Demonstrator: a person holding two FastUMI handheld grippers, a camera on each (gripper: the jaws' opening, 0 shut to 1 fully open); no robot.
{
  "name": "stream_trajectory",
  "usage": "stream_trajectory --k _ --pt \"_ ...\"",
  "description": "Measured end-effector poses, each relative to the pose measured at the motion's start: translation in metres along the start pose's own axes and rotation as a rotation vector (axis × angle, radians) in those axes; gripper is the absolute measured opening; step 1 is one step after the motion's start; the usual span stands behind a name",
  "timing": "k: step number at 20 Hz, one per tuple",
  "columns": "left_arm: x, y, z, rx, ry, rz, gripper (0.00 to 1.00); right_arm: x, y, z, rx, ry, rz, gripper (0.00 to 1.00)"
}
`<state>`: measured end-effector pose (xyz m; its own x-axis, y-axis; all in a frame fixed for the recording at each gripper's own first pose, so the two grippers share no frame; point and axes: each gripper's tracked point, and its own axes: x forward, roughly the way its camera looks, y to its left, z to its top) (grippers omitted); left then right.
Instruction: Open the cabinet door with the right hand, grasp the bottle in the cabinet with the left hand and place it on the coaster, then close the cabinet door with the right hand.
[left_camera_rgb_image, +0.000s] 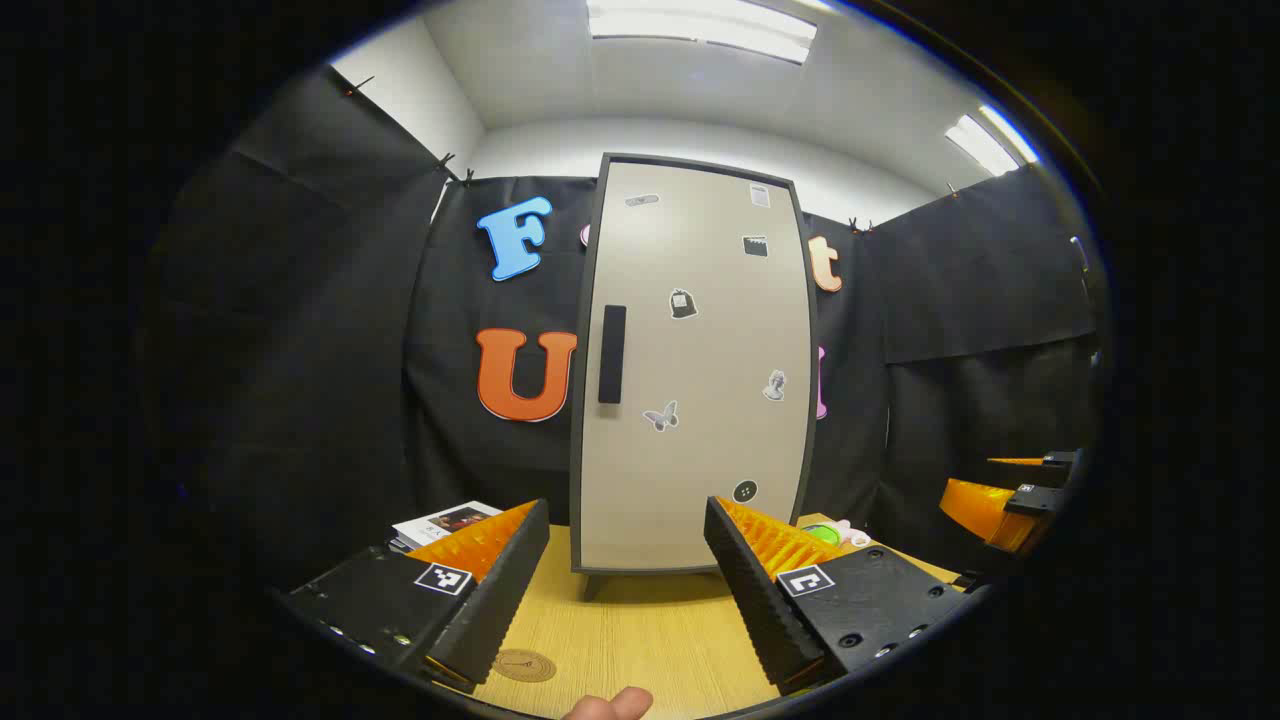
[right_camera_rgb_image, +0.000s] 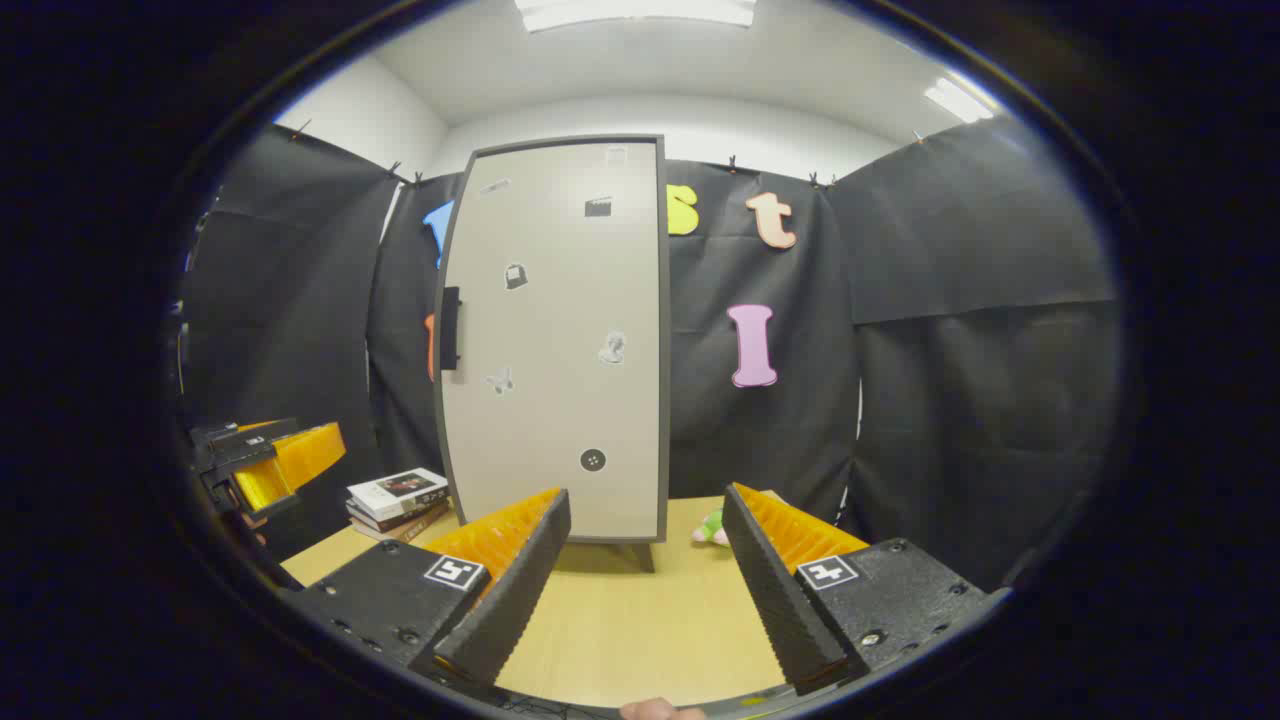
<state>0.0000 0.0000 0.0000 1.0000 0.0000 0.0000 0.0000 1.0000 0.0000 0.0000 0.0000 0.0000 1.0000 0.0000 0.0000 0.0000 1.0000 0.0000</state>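
Note:
A tall beige cabinet (left_camera_rgb_image: 695, 370) with a dark frame stands on the wooden table, its door shut and dotted with stickers. A dark vertical handle (left_camera_rgb_image: 611, 354) sits on the door's left side, also seen as the handle (right_camera_rgb_image: 450, 328) in the right gripper view. A round brown coaster (left_camera_rgb_image: 524, 665) lies on the table in front of the cabinet, near my left gripper (left_camera_rgb_image: 627, 535). That gripper is open and holds nothing. My right gripper (right_camera_rgb_image: 647, 505) is open too, facing the cabinet (right_camera_rgb_image: 555, 340). The bottle is hidden behind the shut door.
A stack of books (right_camera_rgb_image: 398, 497) lies left of the cabinet, also visible as books (left_camera_rgb_image: 445, 522). A small green and pink toy (right_camera_rgb_image: 711, 528) sits at the cabinet's right foot. The other gripper (left_camera_rgb_image: 1010, 500) shows at the right edge; a fingertip (left_camera_rgb_image: 612, 705) pokes in below.

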Motion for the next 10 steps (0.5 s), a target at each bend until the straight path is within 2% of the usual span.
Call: stream_trajectory --k 10 --pt "-0.0005 0.0036 0.0082 -0.002 -0.03 0.004 0.95 0.0012 -0.0044 0.002 0.027 -0.004 -0.018 0.99"
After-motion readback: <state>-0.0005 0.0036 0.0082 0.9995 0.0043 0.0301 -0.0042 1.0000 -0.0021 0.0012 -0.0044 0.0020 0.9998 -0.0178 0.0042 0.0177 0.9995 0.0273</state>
